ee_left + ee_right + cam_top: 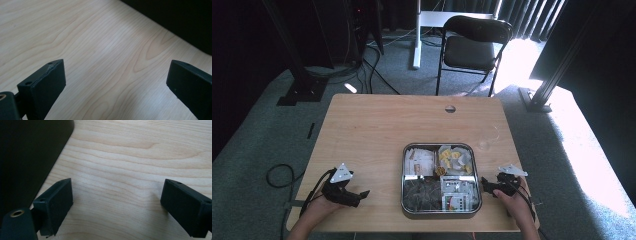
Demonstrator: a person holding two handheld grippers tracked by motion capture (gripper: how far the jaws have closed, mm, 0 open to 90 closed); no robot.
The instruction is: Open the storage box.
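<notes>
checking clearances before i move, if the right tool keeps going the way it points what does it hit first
Probably the metal tray. In the high view the right tool points left at the tray's right wall, a short gap away, open. Its own view shows bare table ahead, so height is unclear.

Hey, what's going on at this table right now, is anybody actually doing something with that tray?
Not yet. A person at the near edge of the wooden table holds a gripper in each hand. The left gripper rests on the tabletop well to the left of the metal tray; the right gripper sits just beside the tray's right edge. Both have their jaws wide open with bare wood between them. The tray, divided into compartments of small packets and snacks, looks untouched. A folding chair stands beyond the table.
</notes>
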